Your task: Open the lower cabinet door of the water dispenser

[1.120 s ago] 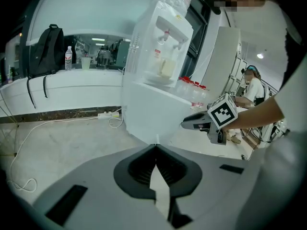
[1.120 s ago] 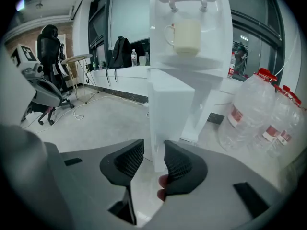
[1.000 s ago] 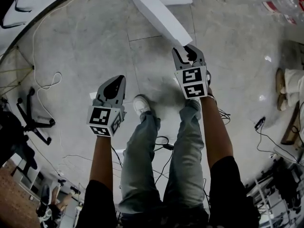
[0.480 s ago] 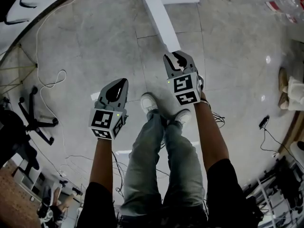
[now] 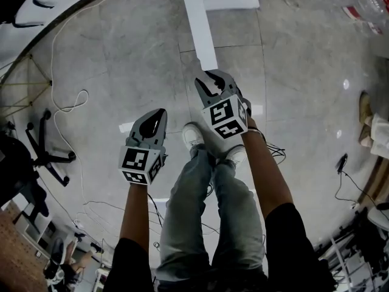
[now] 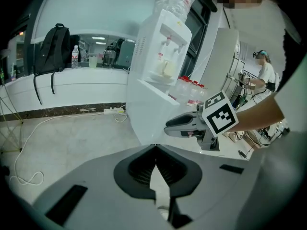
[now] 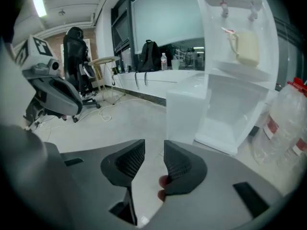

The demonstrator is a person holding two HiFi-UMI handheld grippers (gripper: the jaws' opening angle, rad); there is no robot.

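Our right claw [image 5: 214, 81] hangs near the free end of the lower cabinet door [image 5: 199, 23]. The door stands swung out from the water dispenser [image 7: 240, 56]. In the head view it runs from twelve o'clock down toward the middle. The claw's jaws have just been closing and now stand a narrow gap apart with nothing between them. In the right gripper view, the door's edge rises ahead at about one o'clock, clear of both jaws. Past the door, the cabinet [image 7: 230, 116] stands open. Big water bottles [image 7: 288, 123] sit at three o'clock from it. Our left claw [image 5: 159, 114] hangs at eight o'clock from the right one, over the floor [image 5: 109, 59], its jaws pressed together and empty.
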